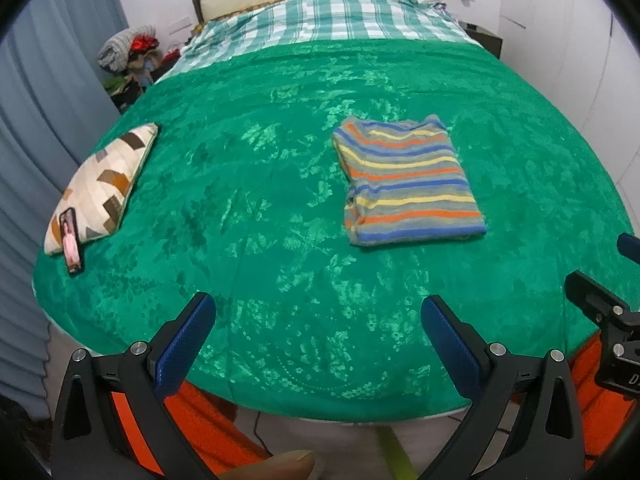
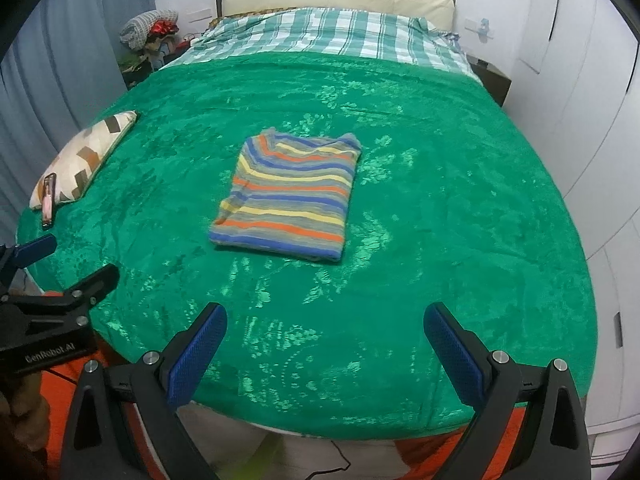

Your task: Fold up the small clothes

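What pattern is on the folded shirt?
The folded knit shirt has blue, orange, yellow and grey horizontal stripes, clearest in the right wrist view.

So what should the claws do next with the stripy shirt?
Probably nothing more than backing away: the striped shirt already lies folded in a neat rectangle on the green blanket, and both the left claw and right claw are open, empty and well short of it.

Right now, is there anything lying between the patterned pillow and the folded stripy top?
Nothing: only bare green blanket separates pillow from striped top, clearest in the right wrist view.
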### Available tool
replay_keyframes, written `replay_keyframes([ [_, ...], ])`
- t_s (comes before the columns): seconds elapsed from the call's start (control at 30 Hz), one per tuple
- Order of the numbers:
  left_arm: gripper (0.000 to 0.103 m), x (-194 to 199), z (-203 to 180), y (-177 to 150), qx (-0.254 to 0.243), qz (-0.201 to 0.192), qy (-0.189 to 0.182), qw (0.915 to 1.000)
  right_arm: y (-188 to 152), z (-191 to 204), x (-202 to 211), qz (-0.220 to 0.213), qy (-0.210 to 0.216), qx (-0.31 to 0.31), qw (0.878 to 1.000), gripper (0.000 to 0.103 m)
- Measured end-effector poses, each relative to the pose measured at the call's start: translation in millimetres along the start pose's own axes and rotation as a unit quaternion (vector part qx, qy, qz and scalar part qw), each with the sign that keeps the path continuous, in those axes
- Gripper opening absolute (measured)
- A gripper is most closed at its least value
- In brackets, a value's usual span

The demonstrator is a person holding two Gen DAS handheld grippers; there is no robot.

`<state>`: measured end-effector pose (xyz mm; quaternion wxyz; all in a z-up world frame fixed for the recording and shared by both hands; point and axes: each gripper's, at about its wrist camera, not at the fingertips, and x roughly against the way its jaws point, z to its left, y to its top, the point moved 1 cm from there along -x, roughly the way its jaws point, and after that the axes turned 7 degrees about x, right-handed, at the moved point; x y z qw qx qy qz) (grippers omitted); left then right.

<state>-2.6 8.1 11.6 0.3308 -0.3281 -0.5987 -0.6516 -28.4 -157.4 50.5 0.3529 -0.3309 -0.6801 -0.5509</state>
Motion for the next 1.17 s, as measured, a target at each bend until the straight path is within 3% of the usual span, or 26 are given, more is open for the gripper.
replay_keyframes([
  [0.13,0.103,2.9,-4.1,2.8,-0.003,-0.008,0.022,0.9997,0.5,2.1,0.3,0.001,0.004,-0.002,1.000,0.098],
  [0.63,0.102,9.6,0.3,11.6,0.024,-0.005,-0.020,0.9995,15.8,3.2,7.1,-0.019,-0.009,0.004,1.000,0.098],
  [1.07,0.102,15.6,-8.7,13.9,0.013,-0.016,-0.035,0.9992,12.4,-5.0,6.5,-0.019,-0.019,-0.001,1.000,0.098],
  [1.17,0.102,19.2,-11.7,13.9,0.004,-0.028,-0.024,0.9993,12.7,-5.3,7.4,-0.021,-0.020,-0.001,1.000,0.098],
])
